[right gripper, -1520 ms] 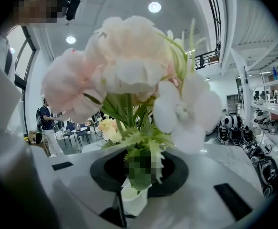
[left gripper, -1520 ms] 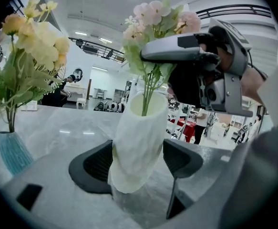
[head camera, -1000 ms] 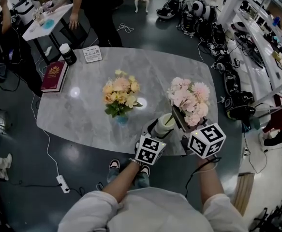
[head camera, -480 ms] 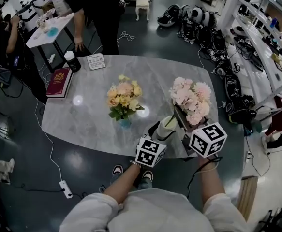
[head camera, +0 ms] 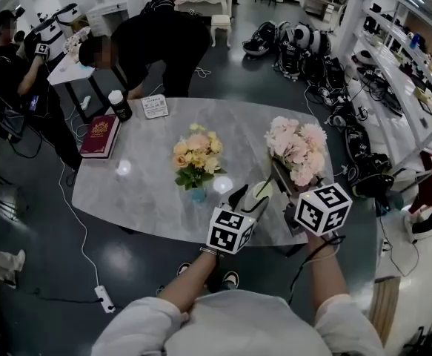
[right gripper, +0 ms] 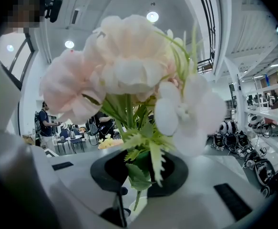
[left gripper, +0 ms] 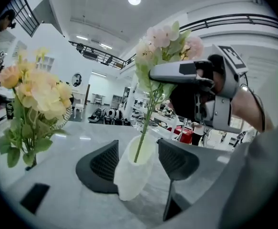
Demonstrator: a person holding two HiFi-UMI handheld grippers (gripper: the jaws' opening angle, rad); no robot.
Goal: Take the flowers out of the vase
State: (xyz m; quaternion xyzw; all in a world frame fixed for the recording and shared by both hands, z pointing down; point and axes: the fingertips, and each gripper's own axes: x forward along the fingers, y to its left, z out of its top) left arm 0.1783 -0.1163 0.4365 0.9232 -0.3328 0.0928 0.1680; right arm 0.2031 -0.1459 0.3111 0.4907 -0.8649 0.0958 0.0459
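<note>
A bunch of pale pink flowers (head camera: 297, 150) stands up out of a white vase (head camera: 258, 193) near the table's front edge. My left gripper (head camera: 254, 197) has a jaw on each side of the vase (left gripper: 134, 175); the jaws are closing and the pads touch its sides. The vase hangs tilted, just off the tabletop. My right gripper (head camera: 276, 171) is shut on the green stems under the blooms (right gripper: 129, 66). In the left gripper view a stem (left gripper: 143, 132) runs from the vase mouth up to the right gripper (left gripper: 153, 73).
A yellow and peach bouquet (head camera: 197, 154) in a small blue vase stands mid-table (head camera: 141, 191). At the far left lie a red book (head camera: 101, 136), a dark bottle (head camera: 119, 104) and a card (head camera: 155, 107). People stand beyond the table. Bags line the floor at the right.
Both grippers have come up a little, with the vase and the pink flowers. A person in black at the table's far side has bent over it.
</note>
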